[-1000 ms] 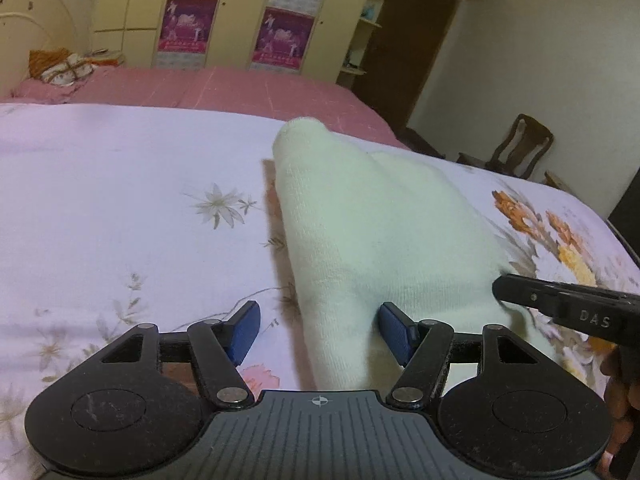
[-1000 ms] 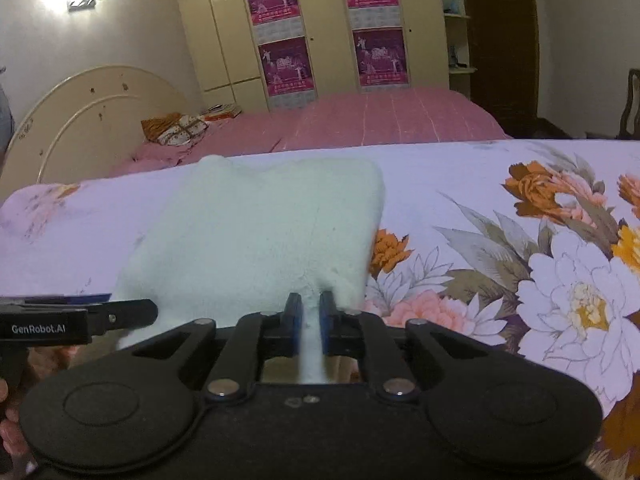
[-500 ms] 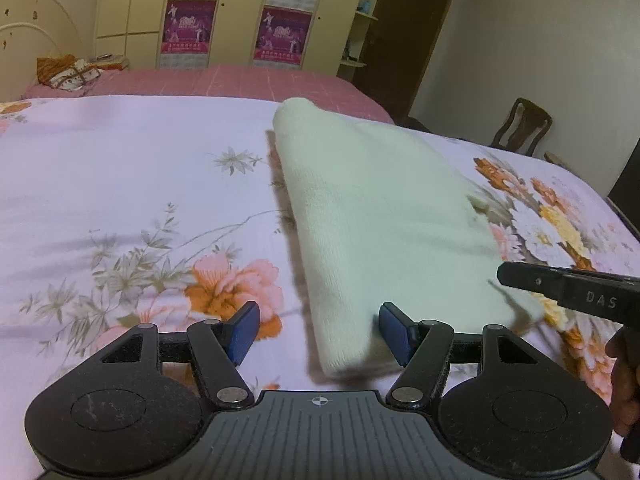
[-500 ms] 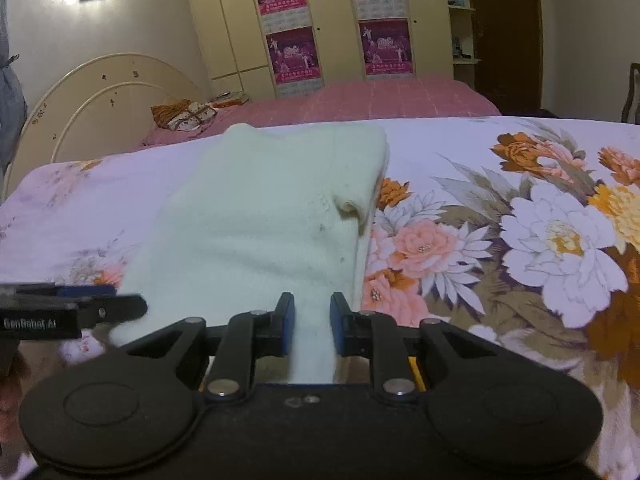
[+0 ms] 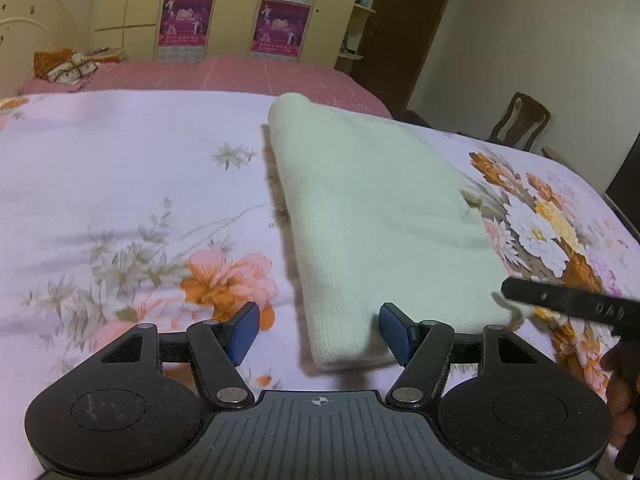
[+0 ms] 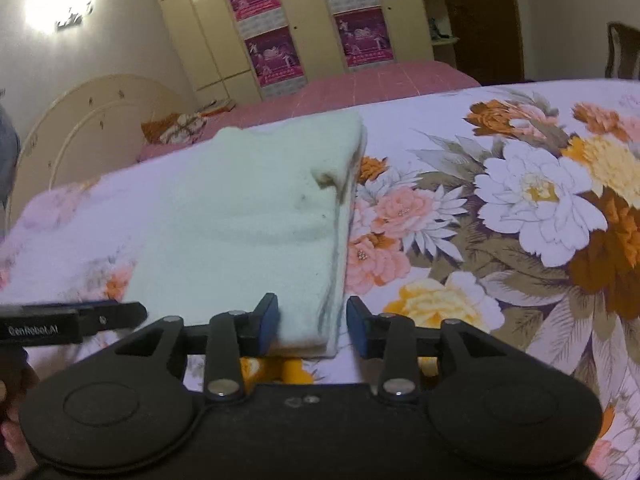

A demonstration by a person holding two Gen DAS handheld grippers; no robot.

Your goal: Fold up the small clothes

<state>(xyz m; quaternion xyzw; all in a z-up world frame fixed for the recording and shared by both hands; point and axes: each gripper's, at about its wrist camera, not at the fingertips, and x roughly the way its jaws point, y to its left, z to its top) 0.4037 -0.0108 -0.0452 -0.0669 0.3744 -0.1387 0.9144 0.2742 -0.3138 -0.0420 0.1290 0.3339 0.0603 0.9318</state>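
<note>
A pale green cloth (image 5: 380, 216), folded into a long rectangle, lies flat on the floral bedsheet (image 5: 120, 184). My left gripper (image 5: 320, 326) is open at the cloth's near end, with the near left corner between its blue pads but not pressed. The same cloth (image 6: 248, 216) fills the middle of the right wrist view. There my right gripper (image 6: 312, 324) has its jaws opening around the near right corner, and the right pad stands apart from the cloth's edge. Each gripper's black finger shows at the edge of the other view.
The floral bedsheet (image 6: 520, 208) stretches wide to the right of the cloth. Behind it is a pink bed (image 5: 224, 72) with a patterned bundle (image 5: 64, 66), then a cream wardrobe (image 5: 232, 4). A wooden chair (image 5: 520, 120) stands at the far right.
My right gripper's jaws were shut on the cloth's near edge and now stand apart. Both grippers drew back to the cloth's near end, and the cloth settled flat.
</note>
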